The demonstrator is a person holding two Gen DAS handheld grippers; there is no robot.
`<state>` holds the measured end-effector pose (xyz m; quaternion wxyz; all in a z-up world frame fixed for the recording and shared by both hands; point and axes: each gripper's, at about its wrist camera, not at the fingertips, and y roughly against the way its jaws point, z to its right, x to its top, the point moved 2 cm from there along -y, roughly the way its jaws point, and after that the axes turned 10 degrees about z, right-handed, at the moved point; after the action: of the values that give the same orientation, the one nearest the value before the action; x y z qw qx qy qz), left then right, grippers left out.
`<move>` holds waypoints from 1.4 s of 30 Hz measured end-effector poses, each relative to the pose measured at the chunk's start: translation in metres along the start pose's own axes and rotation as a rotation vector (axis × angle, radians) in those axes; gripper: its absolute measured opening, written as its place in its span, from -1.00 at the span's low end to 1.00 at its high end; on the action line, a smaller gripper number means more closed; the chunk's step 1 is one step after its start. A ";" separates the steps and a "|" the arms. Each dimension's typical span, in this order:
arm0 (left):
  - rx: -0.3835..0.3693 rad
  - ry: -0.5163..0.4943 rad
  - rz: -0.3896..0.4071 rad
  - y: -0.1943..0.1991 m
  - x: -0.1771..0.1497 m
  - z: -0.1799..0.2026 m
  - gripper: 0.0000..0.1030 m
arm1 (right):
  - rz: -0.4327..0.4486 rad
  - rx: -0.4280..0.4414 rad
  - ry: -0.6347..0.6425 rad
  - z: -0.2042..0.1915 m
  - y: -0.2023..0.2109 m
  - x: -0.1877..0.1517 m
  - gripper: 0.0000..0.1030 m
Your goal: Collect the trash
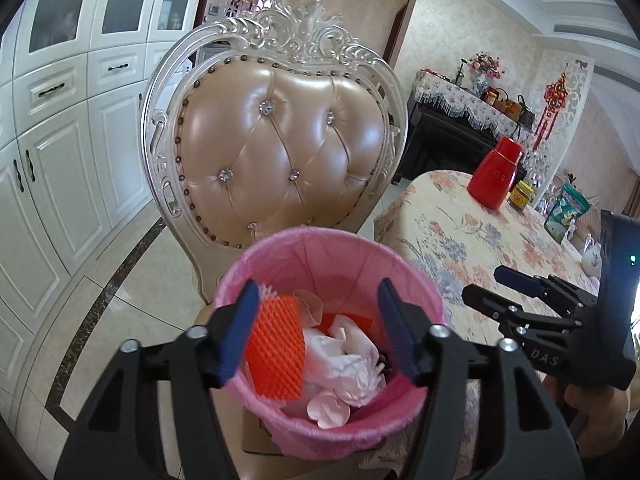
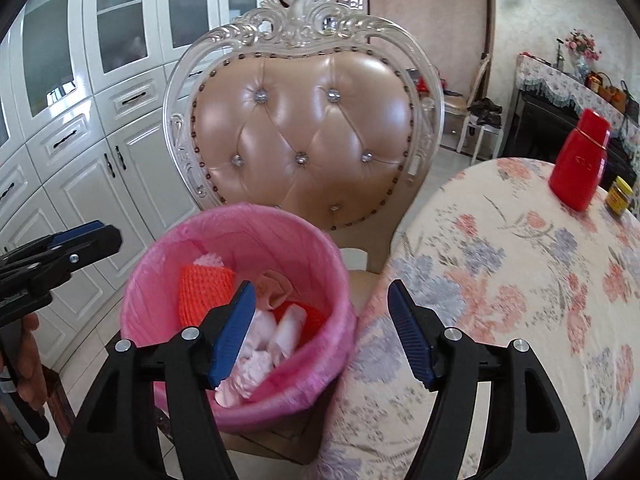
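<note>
Over the pink-lined bin on the chair, the left gripper and right gripper gape empty. Inside lie crumpled tissues and orange foam netting, seemingly light and soft; pinch a raised fold.

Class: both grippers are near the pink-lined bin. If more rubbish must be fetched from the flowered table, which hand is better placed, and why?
Probably right. The right gripper hangs open between the bin and the table. The left gripper, also open and empty, sits over the bin, farther from the table.
</note>
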<state>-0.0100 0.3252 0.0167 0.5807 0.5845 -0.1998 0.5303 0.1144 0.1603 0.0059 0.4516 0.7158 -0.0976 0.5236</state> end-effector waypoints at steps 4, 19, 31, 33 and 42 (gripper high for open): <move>0.007 -0.035 -0.003 0.012 -0.009 0.011 0.47 | 0.012 -0.021 -0.009 0.008 0.017 -0.015 0.41; 0.080 -0.094 -0.023 0.043 -0.038 0.021 0.68 | 0.053 0.033 0.009 -0.009 0.051 -0.032 0.61; 0.080 -0.096 -0.022 0.043 -0.037 0.021 0.68 | 0.057 0.039 0.010 -0.011 0.049 -0.028 0.62; 0.080 -0.095 -0.020 0.043 -0.037 0.021 0.68 | 0.054 0.039 0.012 -0.011 0.049 -0.029 0.62; 0.080 -0.093 -0.022 0.041 -0.036 0.020 0.68 | 0.054 0.039 0.010 -0.011 0.049 -0.029 0.62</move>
<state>-0.0502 0.2834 0.0103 0.5527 0.6335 -0.1986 0.5039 0.0644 0.1313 0.0085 0.4241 0.7188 -0.1042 0.5409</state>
